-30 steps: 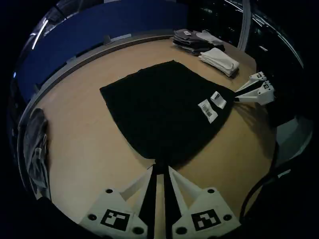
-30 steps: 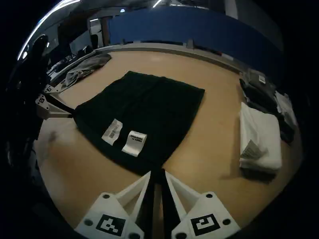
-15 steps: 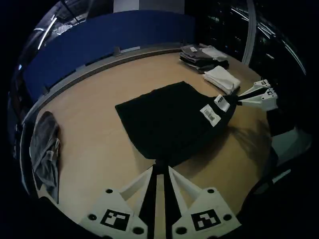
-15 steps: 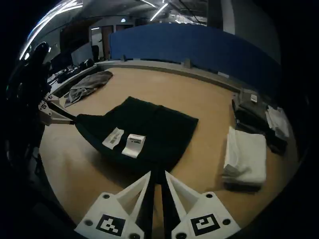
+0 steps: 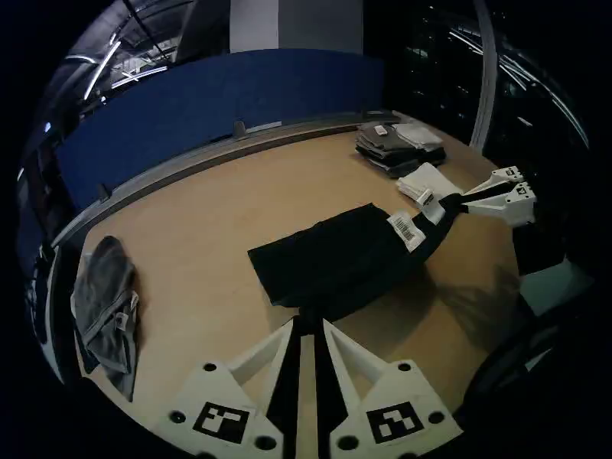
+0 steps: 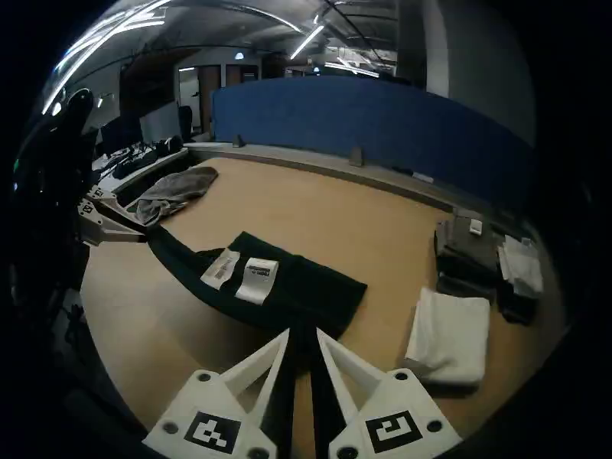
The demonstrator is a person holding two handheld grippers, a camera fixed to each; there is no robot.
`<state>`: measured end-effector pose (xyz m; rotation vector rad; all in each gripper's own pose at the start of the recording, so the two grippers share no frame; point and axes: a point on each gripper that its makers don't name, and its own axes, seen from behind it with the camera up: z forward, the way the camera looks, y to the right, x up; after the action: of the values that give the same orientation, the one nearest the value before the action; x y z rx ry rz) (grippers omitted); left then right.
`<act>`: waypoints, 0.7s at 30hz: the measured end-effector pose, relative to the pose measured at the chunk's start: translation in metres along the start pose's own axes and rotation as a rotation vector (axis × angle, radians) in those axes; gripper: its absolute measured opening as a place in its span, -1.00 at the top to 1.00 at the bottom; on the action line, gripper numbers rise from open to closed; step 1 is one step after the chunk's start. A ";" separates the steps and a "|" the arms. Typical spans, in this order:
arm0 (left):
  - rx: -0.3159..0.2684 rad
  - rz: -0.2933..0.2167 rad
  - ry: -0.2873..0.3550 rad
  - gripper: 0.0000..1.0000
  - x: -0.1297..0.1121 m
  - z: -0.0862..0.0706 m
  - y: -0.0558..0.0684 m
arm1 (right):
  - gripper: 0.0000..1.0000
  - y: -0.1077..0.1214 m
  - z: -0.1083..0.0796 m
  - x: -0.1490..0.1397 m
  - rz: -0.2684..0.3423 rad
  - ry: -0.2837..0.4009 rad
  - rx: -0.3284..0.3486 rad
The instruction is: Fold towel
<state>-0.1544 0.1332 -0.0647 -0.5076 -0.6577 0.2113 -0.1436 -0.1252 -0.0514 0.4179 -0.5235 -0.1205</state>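
**Left gripper view:** the camera rides on the left gripper (image 5: 310, 320) at one near corner of the black cloth towel (image 5: 336, 256). It looks forward and down over the towel to the long blue partition wall (image 5: 222, 99) beyond it.

**Right gripper view:** the camera rides on the right gripper (image 6: 304, 334) at the towel's other near corner, likewise facing the partition.

Both sit close to the towel, above the tan wooden tabletop (image 6: 344, 222).

**Shared field:** the towel, the tabletop around it, the partition, and the opposite gripper at the towel's side.
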 end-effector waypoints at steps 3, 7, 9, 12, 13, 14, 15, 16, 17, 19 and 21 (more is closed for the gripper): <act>0.002 -0.002 0.004 0.77 0.002 -0.003 0.000 | 0.81 -0.001 -0.002 0.002 0.002 0.002 0.001; 0.000 -0.009 0.002 0.78 0.002 -0.003 0.002 | 0.81 0.000 -0.001 0.000 0.006 0.000 0.000; -0.002 -0.013 0.000 0.78 0.001 -0.003 0.003 | 0.81 0.001 -0.001 -0.002 0.008 -0.001 -0.001; -0.001 -0.018 -0.002 0.78 0.001 -0.001 0.003 | 0.81 0.002 0.000 -0.003 0.009 -0.003 -0.002; -0.001 -0.019 -0.001 0.78 0.001 0.000 0.003 | 0.81 0.002 0.000 -0.003 0.009 -0.003 -0.003; -0.001 -0.021 -0.001 0.78 0.001 0.001 0.003 | 0.81 0.003 0.001 -0.003 0.010 -0.004 -0.004; -0.002 -0.023 -0.001 0.78 0.002 0.002 0.003 | 0.81 0.003 0.001 -0.004 0.009 -0.004 -0.004; -0.002 -0.025 -0.001 0.78 0.002 0.003 0.002 | 0.81 0.004 0.002 -0.004 0.009 -0.005 -0.005; -0.002 -0.028 -0.001 0.78 0.003 0.004 0.002 | 0.81 0.005 0.003 -0.004 0.008 -0.005 -0.005; 0.000 -0.032 -0.002 0.78 0.004 0.007 0.001 | 0.81 0.006 0.006 -0.003 0.006 -0.006 -0.004; 0.004 -0.036 -0.003 0.78 0.005 0.010 -0.001 | 0.81 0.007 0.009 -0.002 0.003 -0.008 -0.003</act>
<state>-0.1566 0.1380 -0.0548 -0.4914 -0.6689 0.1794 -0.1502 -0.1214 -0.0427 0.4141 -0.5319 -0.1206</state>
